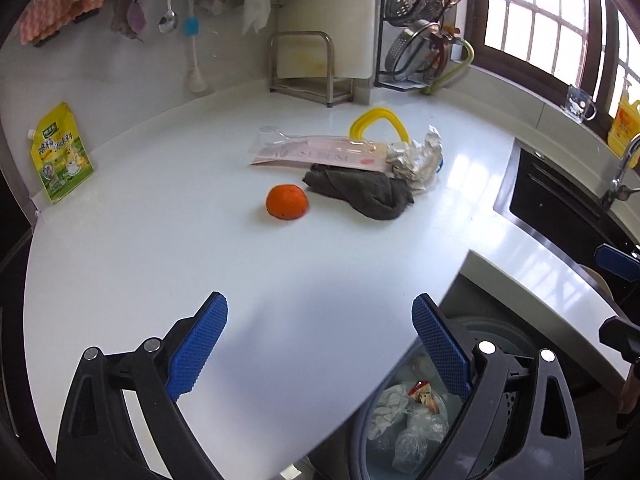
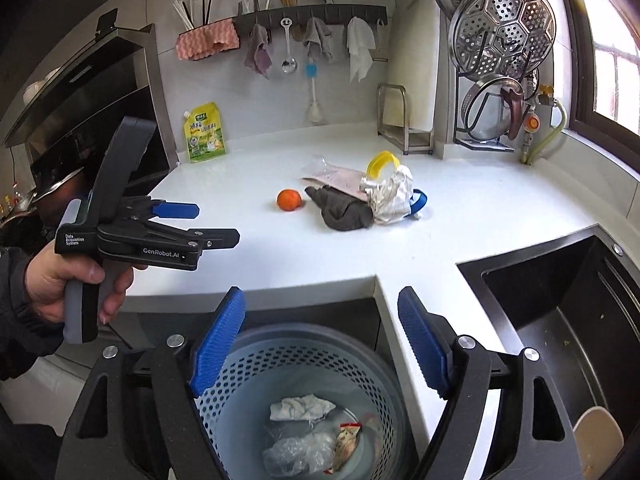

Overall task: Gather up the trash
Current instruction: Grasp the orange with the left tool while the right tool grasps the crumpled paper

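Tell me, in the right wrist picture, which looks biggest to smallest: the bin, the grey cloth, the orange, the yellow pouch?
1. Bin, though it is nearest the camera.
2. Grey cloth.
3. Yellow pouch.
4. Orange.

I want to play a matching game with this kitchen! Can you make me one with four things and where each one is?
Things:
1. orange
2. yellow pouch
3. crumpled tissue
4. dark cloth

Places:
A. inside the trash bin
B. standing against the wall
C. alone on the counter, left of the cloth
D. partly under the silver foil wrapper

Pairs: 1-C, 2-B, 3-A, 4-D
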Demonstrator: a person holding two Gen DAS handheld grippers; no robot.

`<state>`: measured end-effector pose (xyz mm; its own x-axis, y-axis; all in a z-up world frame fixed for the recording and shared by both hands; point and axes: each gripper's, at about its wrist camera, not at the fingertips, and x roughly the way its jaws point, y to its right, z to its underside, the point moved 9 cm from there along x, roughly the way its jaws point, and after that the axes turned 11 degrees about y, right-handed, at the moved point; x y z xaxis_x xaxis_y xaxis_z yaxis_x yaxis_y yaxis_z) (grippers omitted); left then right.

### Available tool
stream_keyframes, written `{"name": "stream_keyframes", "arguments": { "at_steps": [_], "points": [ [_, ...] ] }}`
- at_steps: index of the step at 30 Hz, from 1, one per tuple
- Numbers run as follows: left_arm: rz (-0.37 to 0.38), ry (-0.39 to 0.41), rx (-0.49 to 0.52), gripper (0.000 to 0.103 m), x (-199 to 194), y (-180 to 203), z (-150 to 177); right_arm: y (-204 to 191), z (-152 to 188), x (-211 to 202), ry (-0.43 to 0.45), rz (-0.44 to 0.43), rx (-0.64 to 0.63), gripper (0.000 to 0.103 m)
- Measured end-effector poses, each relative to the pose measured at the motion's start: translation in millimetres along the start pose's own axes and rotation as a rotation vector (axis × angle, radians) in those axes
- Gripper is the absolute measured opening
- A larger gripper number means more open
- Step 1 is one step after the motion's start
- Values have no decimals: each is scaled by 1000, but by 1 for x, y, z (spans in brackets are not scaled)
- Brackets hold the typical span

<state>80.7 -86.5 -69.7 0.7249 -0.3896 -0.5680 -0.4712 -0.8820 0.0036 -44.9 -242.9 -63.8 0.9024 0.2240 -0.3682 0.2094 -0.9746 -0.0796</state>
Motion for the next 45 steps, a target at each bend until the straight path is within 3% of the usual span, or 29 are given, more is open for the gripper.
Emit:
{"name": "stream_keyframes", "arguments": {
  "at_steps": [7, 11, 13, 20, 24, 26, 27, 28, 30, 34, 35, 37, 44, 45],
  "points": [
    [-26, -37, -4, 92, 57, -20, -23, 15, -38, 26, 39, -21, 32, 75],
    [-44, -65, 2, 89, 85, -26, -28, 23, -43, 45, 35, -28, 65, 75],
    [-53, -83, -1, 82, 98, -29, -29, 26, -43, 54, 28, -31, 80, 75],
    [-56, -102, 2, 81, 125, -32, -35, 31, -44, 74, 8, -26, 72, 75],
    [-31, -121, -14, 62, 134, -30, -36, 39, -48, 80, 10, -9, 72, 75],
    [-12, -119, -13, 43, 133, -28, -39, 45, -48, 85, 5, 0, 78, 75],
    [-13, -121, -8, 27, 133, -28, -39, 48, -48, 88, 2, 4, 82, 75],
    [-10, -123, -5, 21, 132, -29, -39, 51, -47, 93, -3, 5, 83, 75],
    [10, -125, -2, 16, 128, -27, -37, 59, -44, 105, -19, 18, 88, 75],
    [13, -101, -19, 15, 114, -31, -36, 78, -44, 134, -45, 55, 100, 74],
    [17, -98, -23, 15, 110, -32, -36, 81, -45, 142, -51, 66, 95, 72],
    [17, -93, -29, 15, 101, -33, -35, 87, -46, 160, -85, 81, 98, 55],
    [15, -78, -40, 15, 83, -35, -32, 89, -49, 203, -123, 121, 81, 54],
    [15, -78, -38, 15, 81, -35, -32, 89, -49, 206, -129, 120, 81, 46]
  ]
}}
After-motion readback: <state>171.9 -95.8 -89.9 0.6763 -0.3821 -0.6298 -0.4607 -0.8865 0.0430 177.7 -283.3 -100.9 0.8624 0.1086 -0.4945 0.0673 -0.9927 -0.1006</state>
